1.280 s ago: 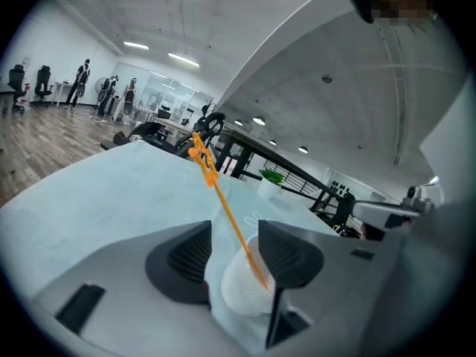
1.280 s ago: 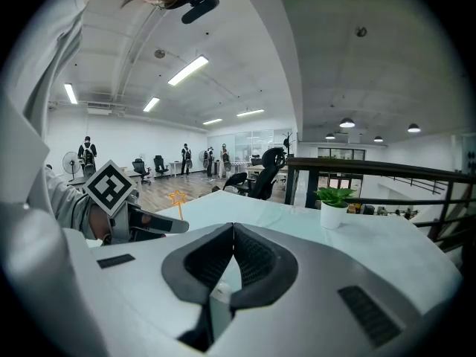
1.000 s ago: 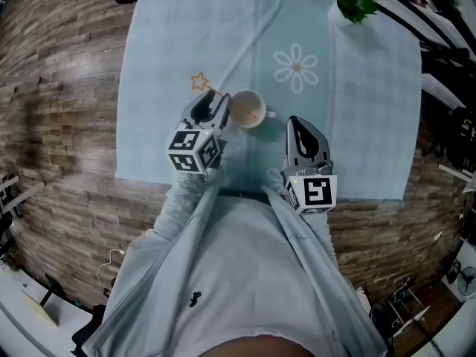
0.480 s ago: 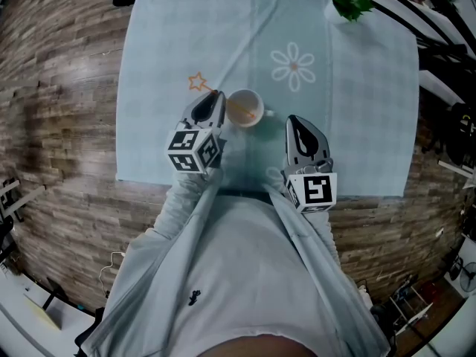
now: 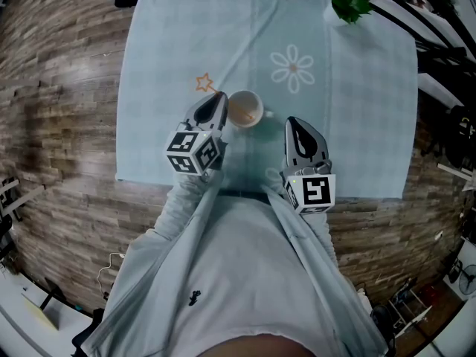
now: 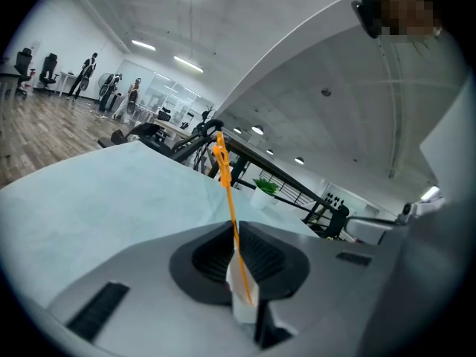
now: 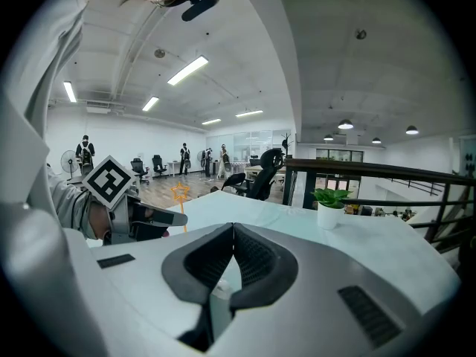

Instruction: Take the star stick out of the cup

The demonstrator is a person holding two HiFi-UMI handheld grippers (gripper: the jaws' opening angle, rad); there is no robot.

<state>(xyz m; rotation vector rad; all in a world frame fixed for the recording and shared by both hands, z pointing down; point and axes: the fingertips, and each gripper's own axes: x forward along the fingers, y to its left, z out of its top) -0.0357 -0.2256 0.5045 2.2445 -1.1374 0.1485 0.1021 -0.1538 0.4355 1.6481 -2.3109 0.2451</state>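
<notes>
Two grippers, one change: left gripper (image 5: 218,100) jaws, wide a second ago, just closing, now pinched on star stick (image 6: 221,155). Star up-left of cup (image 5: 245,108); stick's lower end hidden at cup's left rim. Cup unmoved on daisy-print tablecloth (image 5: 186,36); plank floor (image 5: 59,88); potted plant (image 5: 349,2) at far right corner. Right gripper (image 5: 293,122) jaws together, empty, right of cup. Both grippers tilt slightly down.
</notes>
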